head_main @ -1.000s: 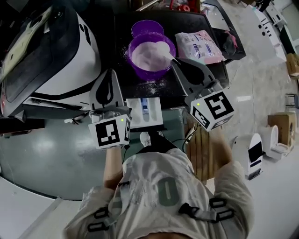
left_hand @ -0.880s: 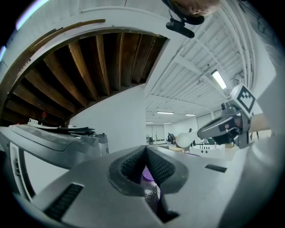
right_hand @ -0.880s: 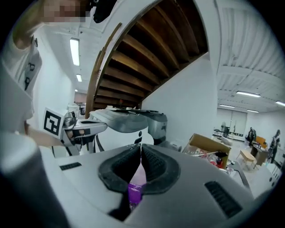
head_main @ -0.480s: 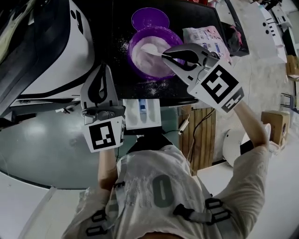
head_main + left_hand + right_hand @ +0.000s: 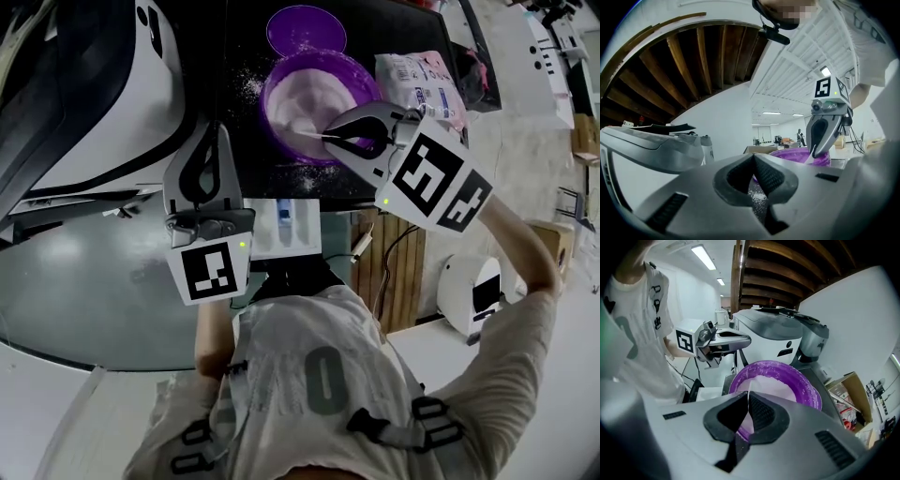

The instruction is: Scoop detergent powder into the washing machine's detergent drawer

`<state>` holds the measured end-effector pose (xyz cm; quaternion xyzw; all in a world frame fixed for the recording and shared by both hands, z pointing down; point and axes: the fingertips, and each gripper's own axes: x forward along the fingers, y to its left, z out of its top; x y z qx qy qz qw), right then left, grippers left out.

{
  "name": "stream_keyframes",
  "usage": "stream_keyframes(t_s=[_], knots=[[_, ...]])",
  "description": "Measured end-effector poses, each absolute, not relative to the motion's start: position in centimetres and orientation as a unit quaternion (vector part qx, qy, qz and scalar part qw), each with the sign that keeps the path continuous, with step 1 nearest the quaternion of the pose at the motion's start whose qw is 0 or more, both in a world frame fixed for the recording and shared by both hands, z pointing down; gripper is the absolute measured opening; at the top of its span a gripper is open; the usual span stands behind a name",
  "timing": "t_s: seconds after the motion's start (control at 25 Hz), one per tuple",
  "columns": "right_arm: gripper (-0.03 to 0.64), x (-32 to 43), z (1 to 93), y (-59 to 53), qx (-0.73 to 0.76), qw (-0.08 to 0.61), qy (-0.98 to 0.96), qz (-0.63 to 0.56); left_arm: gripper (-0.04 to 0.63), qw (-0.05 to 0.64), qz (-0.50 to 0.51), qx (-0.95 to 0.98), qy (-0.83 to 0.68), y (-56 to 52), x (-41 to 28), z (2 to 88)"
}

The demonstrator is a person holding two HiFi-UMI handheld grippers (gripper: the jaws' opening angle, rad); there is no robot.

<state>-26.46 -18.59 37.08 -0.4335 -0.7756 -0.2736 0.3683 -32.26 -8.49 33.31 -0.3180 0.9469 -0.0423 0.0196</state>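
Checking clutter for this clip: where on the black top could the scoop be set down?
Bare black top lies between the washing machine and the purple bowl, dusted with spilled powder. Right of the bowl is crowded: the pink packet and the right tool.

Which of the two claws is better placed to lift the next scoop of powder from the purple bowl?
The right. The right gripper is shut on the white scoop, its end in the purple bowl. The left gripper is shut on nothing, beside the bowl.
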Motion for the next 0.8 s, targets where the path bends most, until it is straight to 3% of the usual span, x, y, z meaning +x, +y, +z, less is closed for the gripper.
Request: stream_keyframes(t_s=[0.48,0.8], knots=[[0.012,-25.2,36.8,-18.0,-0.457,0.436,-0.757,-0.166,0.020,0.012,-0.041,-0.315,0.948,-8.3,-32.2,34.0],[0.012,-25.2,35.9,-18.9,-0.429,0.465,-0.774,-0.009,0.020,0.008,-0.044,-0.317,0.947,-8.1,-31.7,34.0]])
